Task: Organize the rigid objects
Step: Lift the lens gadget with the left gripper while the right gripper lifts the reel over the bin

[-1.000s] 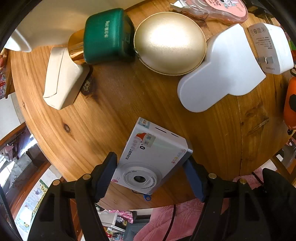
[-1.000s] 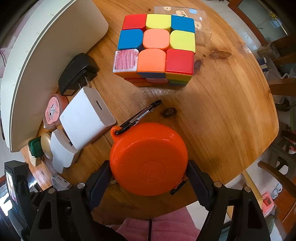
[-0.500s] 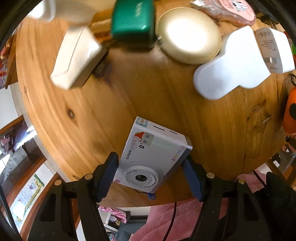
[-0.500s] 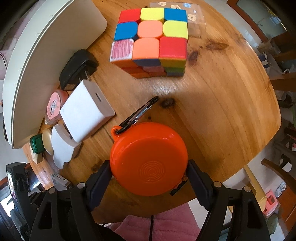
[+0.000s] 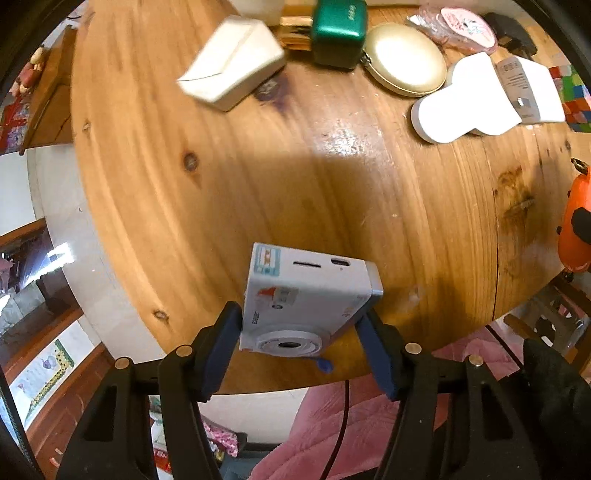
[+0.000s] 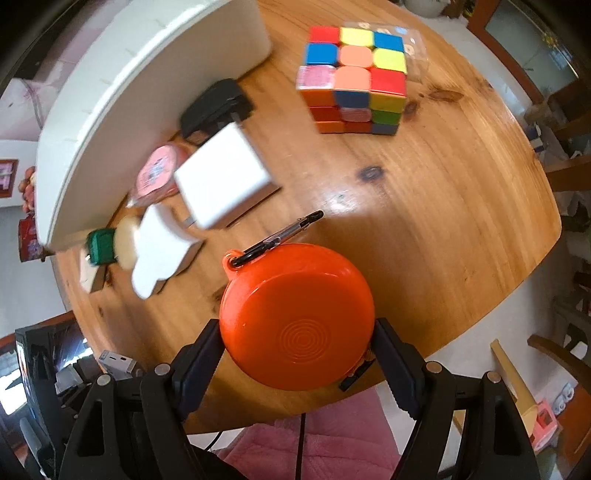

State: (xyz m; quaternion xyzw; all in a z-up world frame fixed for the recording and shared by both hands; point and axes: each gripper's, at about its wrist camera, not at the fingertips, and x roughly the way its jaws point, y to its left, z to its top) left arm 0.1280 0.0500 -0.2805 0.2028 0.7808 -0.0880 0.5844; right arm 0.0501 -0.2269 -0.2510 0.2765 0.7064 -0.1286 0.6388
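Camera [image 5: 306, 299] first: one small white toy camera with stickers, boxy, round lens ring facing the viewer, sits right between the left gripper [image 5: 299, 332]'s two blue pads. The jaws have just been closing in and both pads now press its short ends, so it hangs tilted above the near edge of the round wooden table [image 5: 295, 177].

Over on the other side, the right gripper [image 6: 297, 347] clamps one glossy orange plastic disc case [image 6: 295, 317], jaws at a middling spread, one pad on each side of its rim. Concentric rings are moulded into its face, and a single black-and-silver carabiner clip [image 6: 280, 234] juts off its far-left loop. It too is held over the near part of the table.

Far side now, from the left view: one cream envelope-shaped pouch [image 5: 232, 70] at far left, blurred; one green rounded-cube case [image 5: 338, 33]; one smooth gold oval compact [image 5: 404, 59] just right of it; one flat white plastic piece [image 5: 461, 103]; one white charger block [image 5: 528, 88] touching its right side.

From the right view, one scuffed, stickered puzzle cube [image 6: 354, 74] stands far right, well apart from the rest; one black plug adapter [image 6: 218, 105] and one pink round tape pack [image 6: 159, 173] lie beside a long white foam box [image 6: 129, 85] along the left.
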